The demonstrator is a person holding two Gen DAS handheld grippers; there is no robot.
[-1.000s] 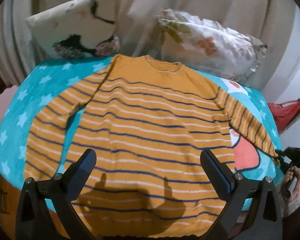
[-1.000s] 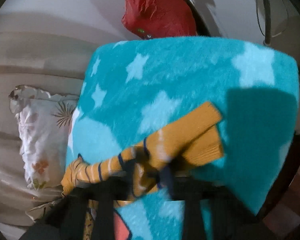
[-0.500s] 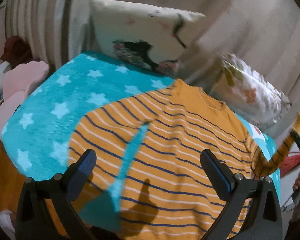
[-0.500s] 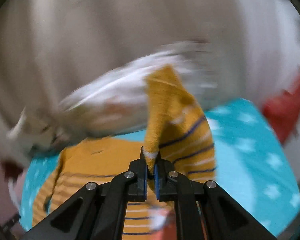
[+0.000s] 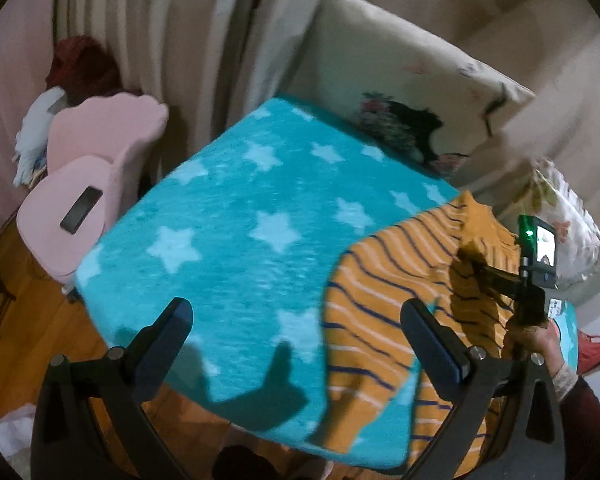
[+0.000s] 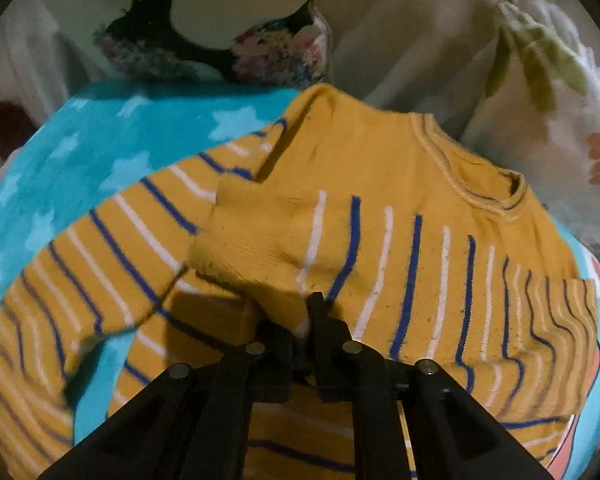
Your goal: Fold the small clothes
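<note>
Right gripper (image 6: 308,320) has its two black fingers pressed together on the cuff end of one sleeve (image 6: 260,248) of the sweater (image 6: 400,184), and that sleeve is drawn across the chest so its stripes run up and down over the body. From the left wrist view the same gripper shows at the right edge, held in a hand (image 5: 534,336), reaching over the garment with a small lit screen on top.

Left gripper (image 5: 296,332) hangs with its fingers spread wide and nothing between them. It sits over the near edge of the blanket (image 5: 236,216), and the sweater lies ahead and off to its right, apart from both fingers; the right finger overlaps the garment's lower part only in the line of sight.

The sweater is mustard yellow knit with thin blue and white stripes and a plain yellow yoke with a ribbed round neck. It lies spread on the turquoise blanket with pale stars, neck toward the pillows. The other sleeve (image 6: 80,280) stretches out to the left across the blanket. The hem (image 5: 384,412) hangs over the near edge of the bed.

A cream pillow with a dark figure and flowers (image 5: 412,92) and a floral pillow (image 6: 548,92) lean behind it. A pink chair (image 5: 100,176) with a dark phone-like slab (image 5: 80,216) on its seat stands beside the bed.
</note>
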